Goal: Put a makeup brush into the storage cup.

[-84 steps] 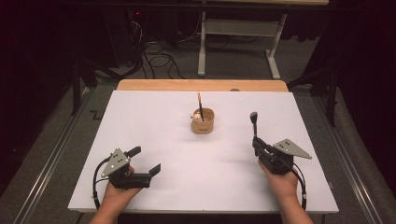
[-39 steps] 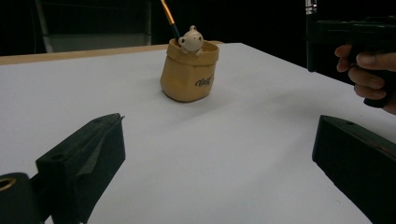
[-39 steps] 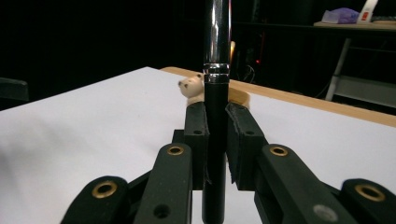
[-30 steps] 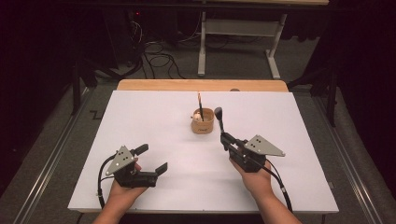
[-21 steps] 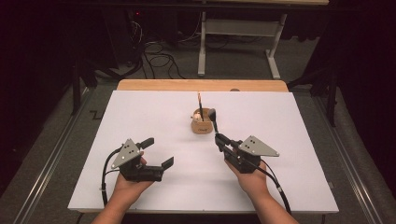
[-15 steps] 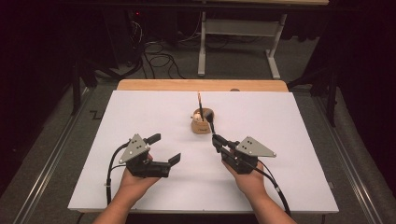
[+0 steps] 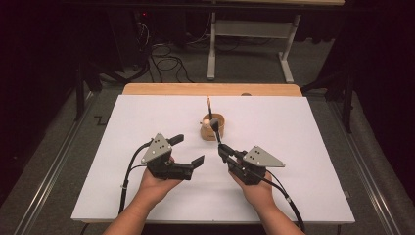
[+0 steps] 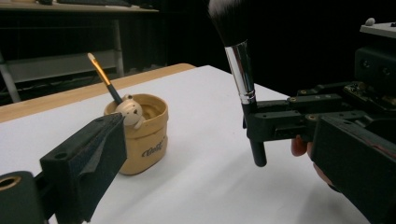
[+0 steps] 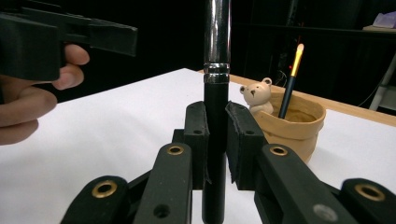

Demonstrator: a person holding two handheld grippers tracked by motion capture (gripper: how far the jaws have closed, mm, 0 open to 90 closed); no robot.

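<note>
Jaws of the right gripper (image 9: 215, 135) clench the upright black-handled, silver-ferruled makeup brush (image 9: 216, 70) low on its stiff, light, slippery handle, beside the tan ceramic bear cup (image 9: 292, 126); the left gripper (image 7: 188, 152) gapes empty.

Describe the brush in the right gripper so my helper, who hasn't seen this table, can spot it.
On the white table top, just in front of the tan ceramic cup with a small bear figure, the right gripper clamps a makeup brush upright. It has a black handle, shiny silver ferrule and fluffy dark bristle head, unlike the thin orange-tipped brush standing in the cup.
</note>
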